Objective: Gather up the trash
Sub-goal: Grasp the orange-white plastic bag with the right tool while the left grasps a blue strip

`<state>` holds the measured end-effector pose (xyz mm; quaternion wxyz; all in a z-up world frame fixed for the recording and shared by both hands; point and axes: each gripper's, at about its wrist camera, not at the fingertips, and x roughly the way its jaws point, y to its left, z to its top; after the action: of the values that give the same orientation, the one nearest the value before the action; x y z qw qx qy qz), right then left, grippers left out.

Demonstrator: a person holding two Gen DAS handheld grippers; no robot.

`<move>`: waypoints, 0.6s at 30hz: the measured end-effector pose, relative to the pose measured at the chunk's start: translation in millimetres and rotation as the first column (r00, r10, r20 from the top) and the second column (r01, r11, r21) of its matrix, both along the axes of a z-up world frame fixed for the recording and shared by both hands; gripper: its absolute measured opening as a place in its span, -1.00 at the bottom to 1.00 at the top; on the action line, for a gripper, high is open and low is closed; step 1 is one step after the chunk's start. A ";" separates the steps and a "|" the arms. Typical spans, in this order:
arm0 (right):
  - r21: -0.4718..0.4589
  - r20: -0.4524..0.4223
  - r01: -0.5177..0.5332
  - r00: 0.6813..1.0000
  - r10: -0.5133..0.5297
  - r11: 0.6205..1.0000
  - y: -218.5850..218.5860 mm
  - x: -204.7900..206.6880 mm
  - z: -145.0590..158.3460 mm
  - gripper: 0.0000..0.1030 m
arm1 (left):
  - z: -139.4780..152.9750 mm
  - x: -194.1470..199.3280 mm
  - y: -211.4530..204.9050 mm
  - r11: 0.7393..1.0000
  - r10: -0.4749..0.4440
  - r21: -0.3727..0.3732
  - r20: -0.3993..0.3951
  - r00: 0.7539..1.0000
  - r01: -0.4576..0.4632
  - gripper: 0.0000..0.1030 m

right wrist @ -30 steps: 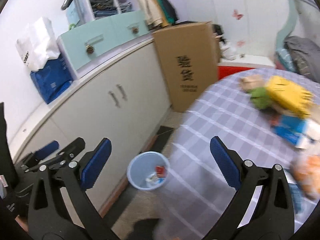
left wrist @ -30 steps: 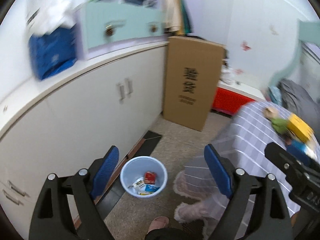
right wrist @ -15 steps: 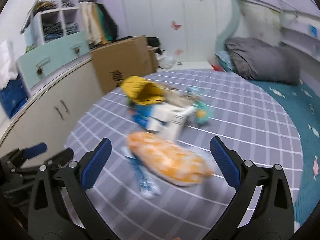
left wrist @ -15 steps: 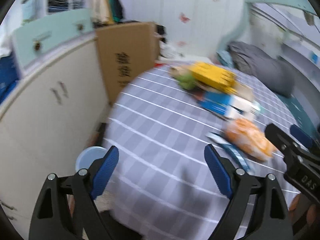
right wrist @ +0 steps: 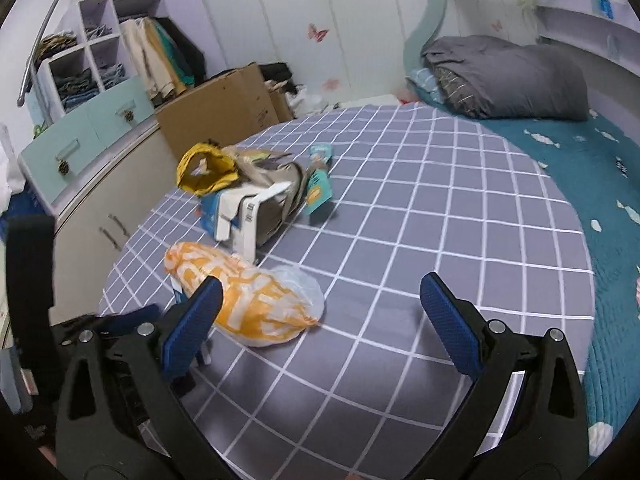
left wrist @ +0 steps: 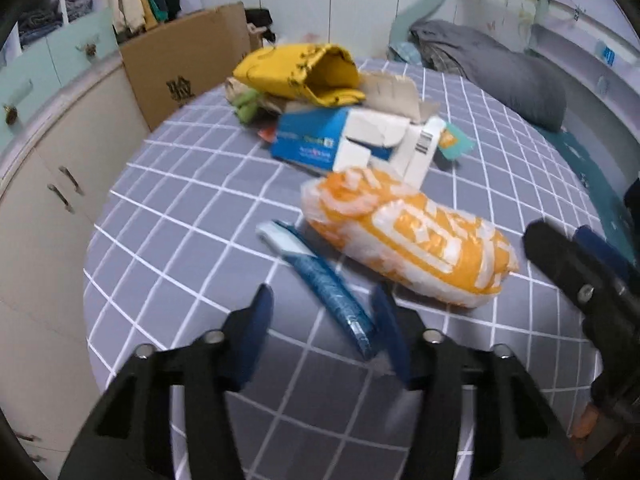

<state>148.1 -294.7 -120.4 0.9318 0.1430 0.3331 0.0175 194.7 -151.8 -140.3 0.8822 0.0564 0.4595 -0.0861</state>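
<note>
I'm over the bed (right wrist: 420, 200) now, with its grey checked cover, and the trash is spread out in front of me. Left hand-held gripper (left wrist: 320, 320) is pitched down at the near end of the blue wrapper (left wrist: 320, 276), a long thin strip lying flat on the cover just beside the orange-and-white bag (left wrist: 408, 236). Its jaws have just been closing in, and the wrapper's near end sits between them, but I can't see the pads pressing on it yet, so I'd call it narrowed, not gripping. The picture is a little smeared there, so I'm reading that cautiously.

Right hand-held gripper (right wrist: 320, 320) is spread wide and empty, hanging above the cover with the orange-and-white bag just beyond its left finger. Further back sits the heap: the yellow bag (left wrist: 300, 72), the blue box (left wrist: 308, 140), white cartons (left wrist: 384, 136) and a teal card (left wrist: 454, 144).

So my read: this is the pick-up step, one piece at a time, with most of the pile not yet collected. Next, I need to get the left pads down low enough to catch that flat wrapper without bunching the cover, then close fully. The right side is well placed for the orange bag, which looks soft and puffy; I'd pinch an end, not the middle.
</note>
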 end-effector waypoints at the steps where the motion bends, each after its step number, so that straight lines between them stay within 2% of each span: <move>1: -0.003 -0.006 -0.016 1.000 0.016 1.000 2.5 1.4 -1.4 0.87 | 2.5 -0.2 2.2 1.000 0.006 0.004 0.001 1.000 -0.006 -0.59; 4: -0.008 -0.031 -0.058 0.998 0.058 0.998 12.7 9.3 -5.5 0.87 | 7.2 1.2 21.5 0.996 0.023 -0.090 -0.022 0.999 -0.025 -0.73; 10: -0.039 -0.068 -0.126 0.990 0.124 0.991 38.2 27.7 -10.5 0.87 | 11.8 -3.1 60.6 0.988 0.056 -0.142 -0.026 0.998 -0.059 -0.74; 14: -0.062 -0.125 -0.178 0.978 0.169 0.982 57.0 39.6 -12.9 0.84 | 16.4 -8.2 83.7 0.984 0.077 -0.159 -0.009 0.997 -0.077 -0.74; 15: -0.066 -0.132 -0.182 0.976 0.173 0.981 59.9 41.2 -13.2 0.56 | 17.7 -9.1 89.1 0.983 0.080 -0.167 -0.009 0.997 -0.081 -0.74; 16: -0.069 -0.137 -0.189 0.974 0.179 0.979 63.7 42.5 -13.1 0.37 | 17.2 -8.7 92.2 0.982 0.082 -0.172 -0.009 0.997 -0.082 -0.74; 18: -0.089 -0.132 -0.186 0.976 0.174 0.978 69.0 41.8 -11.3 0.21 | 17.4 -8.9 101.7 0.980 0.087 -0.182 -0.006 0.996 -0.087 -0.74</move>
<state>190.0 -225.7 -131.7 0.9100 0.0656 0.4023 0.0762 185.8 -50.1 -122.9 0.8871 -0.0443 0.4507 -0.0890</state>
